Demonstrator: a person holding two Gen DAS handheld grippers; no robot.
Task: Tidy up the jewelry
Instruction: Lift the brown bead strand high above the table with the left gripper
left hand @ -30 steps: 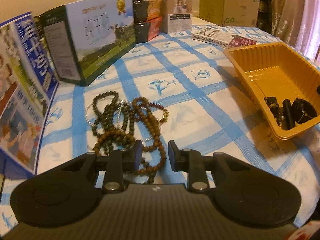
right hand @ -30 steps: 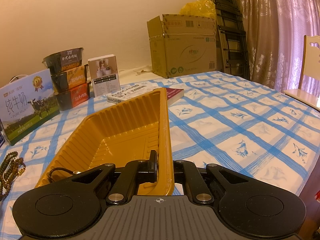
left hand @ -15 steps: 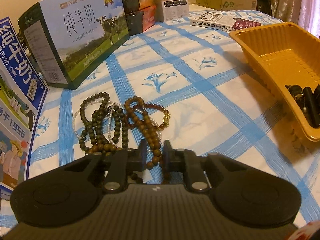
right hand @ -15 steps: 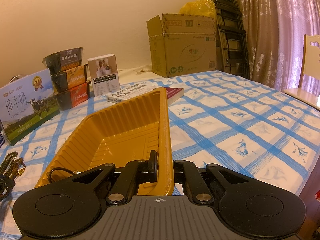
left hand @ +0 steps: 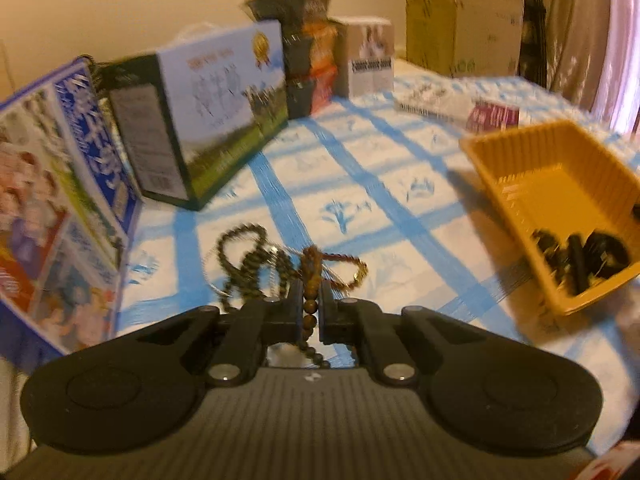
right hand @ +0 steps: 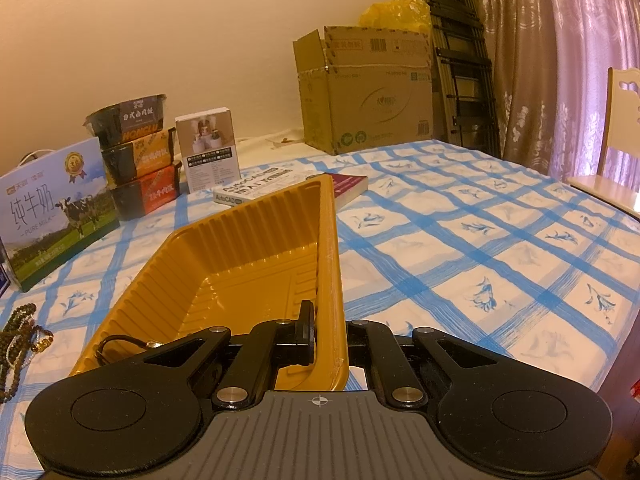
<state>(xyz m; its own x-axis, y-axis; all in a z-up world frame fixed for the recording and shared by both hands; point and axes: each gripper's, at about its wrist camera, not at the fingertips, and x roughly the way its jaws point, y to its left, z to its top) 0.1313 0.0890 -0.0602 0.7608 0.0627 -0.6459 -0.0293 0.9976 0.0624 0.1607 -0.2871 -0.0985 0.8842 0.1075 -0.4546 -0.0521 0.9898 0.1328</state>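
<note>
A blue-checked tablecloth (right hand: 460, 248) covers the table; on it sits the yellow tray (right hand: 256, 248), which the right gripper (right hand: 326, 332) pinches by its near wall. Left of the tray, the left gripper (left hand: 310, 300) is clamped on a brown bead strand (left hand: 310, 276), the tangled bead pile (left hand: 248, 264) just beyond.

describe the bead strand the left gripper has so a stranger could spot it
On the blue-checked tablecloth, left of the ribbed orange plastic tray, lies a tangle of bead strings. The light brown wooden bead strand is the one pinched in the left gripper; its neighbours are darker, greenish.
</note>
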